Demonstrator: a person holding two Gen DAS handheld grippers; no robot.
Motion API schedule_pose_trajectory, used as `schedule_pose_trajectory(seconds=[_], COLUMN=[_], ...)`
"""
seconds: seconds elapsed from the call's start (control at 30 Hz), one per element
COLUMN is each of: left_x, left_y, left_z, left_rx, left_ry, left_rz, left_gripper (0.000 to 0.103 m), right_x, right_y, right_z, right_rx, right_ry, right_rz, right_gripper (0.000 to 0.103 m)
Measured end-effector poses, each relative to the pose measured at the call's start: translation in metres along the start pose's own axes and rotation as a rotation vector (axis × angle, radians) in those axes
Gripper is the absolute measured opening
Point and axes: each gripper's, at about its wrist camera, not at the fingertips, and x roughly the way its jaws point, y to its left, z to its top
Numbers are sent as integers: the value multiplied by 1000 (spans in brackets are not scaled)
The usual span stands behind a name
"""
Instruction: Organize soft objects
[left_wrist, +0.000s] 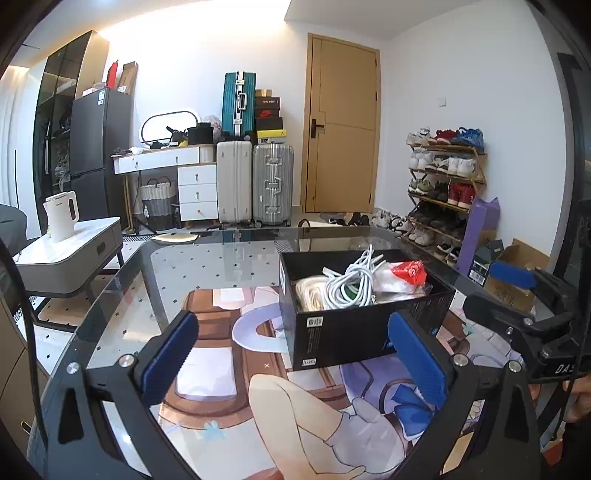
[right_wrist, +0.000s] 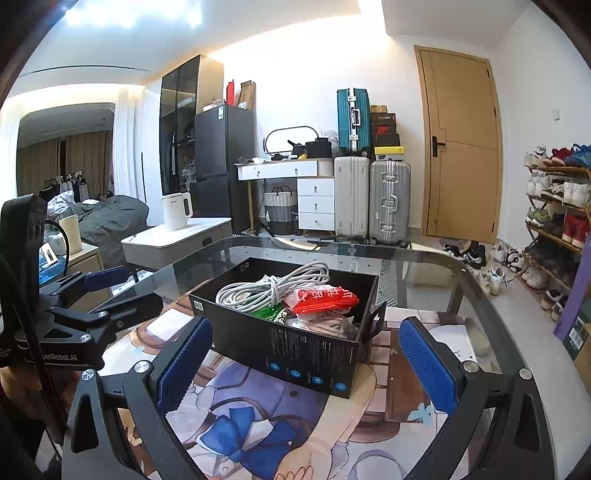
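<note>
**Both grippers empty, soft things lying in the black box**

Your left gripper (left_wrist: 291, 354) hangs above the glass worktop (left_wrist: 207, 258) with its blue-padded fingers (left_wrist: 168, 356) spread wide apart and nothing between them; the near corner of the black box (left_wrist: 343, 332) shows in the gap, though whether the fingers touch it cannot be told; your right gripper (right_wrist: 306, 365) sits the same way, fingers (right_wrist: 428, 363) well apart and empty, with the box (right_wrist: 295, 347) straight ahead between them.

The box stands open on the printed cartoon mat (right_wrist: 258, 435) that covers the near part of the worktop; inside it you have a coil of white cable (right_wrist: 273, 286) towards the far side, a red packet (right_wrist: 325, 299) with white lettering just beside the cable, a green-and-white packet (right_wrist: 275, 314) tucked partly under both, and some clear plastic wrapping (right_wrist: 325, 326) at the near end; from the left wrist view a bundle of cream cord (left_wrist: 310, 295) also lies against the box's left wall, touching the white cable (left_wrist: 351, 284).

In the right wrist view your left gripper (right_wrist: 110, 291) shows at the left edge, well apart from the box; in the left wrist view your right gripper (left_wrist: 517, 295) shows at the right edge, beside the box's far right corner.

Beyond the worktop stand a white kettle (left_wrist: 61, 216) on a low side table (left_wrist: 70, 258), three suitcases (left_wrist: 255, 184) against the wall, a wooden door (left_wrist: 343, 129) and a shoe rack (left_wrist: 443, 184).
</note>
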Motion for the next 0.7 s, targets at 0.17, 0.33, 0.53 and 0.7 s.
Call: schedule_pose_trajectory(seconds=[0.17, 0.33, 0.53, 0.7], left_x=[-2, -2, -4, -6], left_y=[2, 2, 0, -1], left_z=[0, -1, -2, -3], left_rx=[-9, -11, -4, -4], left_ry=[-11, -15, -18, -23], left_rz=[-7, -5, -1, 4], left_gripper=[103, 103, 103, 103], right_x=[-1, -1, -7, -9], right_y=[4, 4, 2, 4], right_z=[-1, -1, -3, -3], right_rx=[-16, -22, -8, -14], right_ry=[-3, -5, -31, -42], right_rz=[-14, -17, -29, -37], right_gripper=[102, 102, 102, 102])
